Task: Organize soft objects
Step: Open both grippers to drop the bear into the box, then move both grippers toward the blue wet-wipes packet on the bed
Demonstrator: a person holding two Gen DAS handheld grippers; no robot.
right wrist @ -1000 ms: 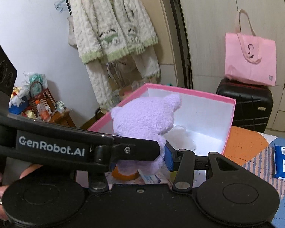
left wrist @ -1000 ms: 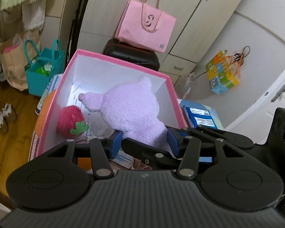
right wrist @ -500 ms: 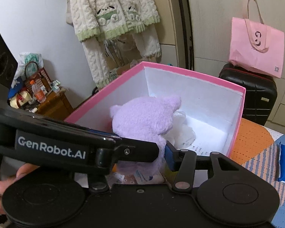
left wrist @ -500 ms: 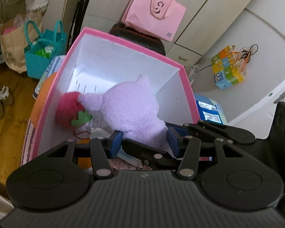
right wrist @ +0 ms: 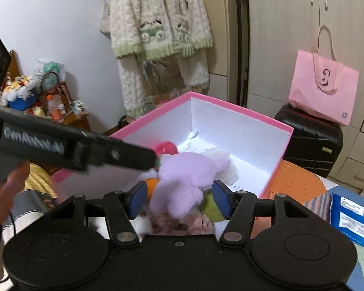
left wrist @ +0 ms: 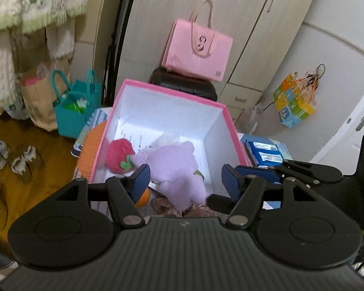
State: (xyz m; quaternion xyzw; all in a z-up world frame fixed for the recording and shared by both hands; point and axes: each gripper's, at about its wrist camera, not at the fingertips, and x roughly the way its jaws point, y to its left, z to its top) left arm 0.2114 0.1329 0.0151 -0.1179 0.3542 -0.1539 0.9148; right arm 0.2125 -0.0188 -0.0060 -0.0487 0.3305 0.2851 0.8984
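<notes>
Now released: the purple plush (left wrist: 174,167), which both grippers pinched half a second ago and held higher in the box, lies slumped on the clutter at the near wall of the pink box (left wrist: 172,92). The left gripper (left wrist: 183,178) and right gripper (right wrist: 179,200) have just been opening; their blue pads stand spread on either side of the toy's lower end, not pressing it, and the box looks further off than it did. Judgement: this toy counts as stowed, and both tools are free for the next soft item.

Entries, near to far:
- Grippers: black hard plastic, ribbed housing, flat blue pads.
- Purple plush: long-pile fleece, rounded body, stubby ears and limbs; limp.
- Orange ball (right wrist: 152,186), smooth, partly hidden beneath the plush.
- Strawberry plush (left wrist: 119,156): red fuzzy lobe, green felt leaf, touching the purple toy's ear.
- White fluffy item (right wrist: 218,154) behind the plush; kind unclear.
- Box: rigid card, pink outside, white inside, printed paper on the floor.
- Pink bag (left wrist: 197,51): matte, looped handles, on a black case.
</notes>
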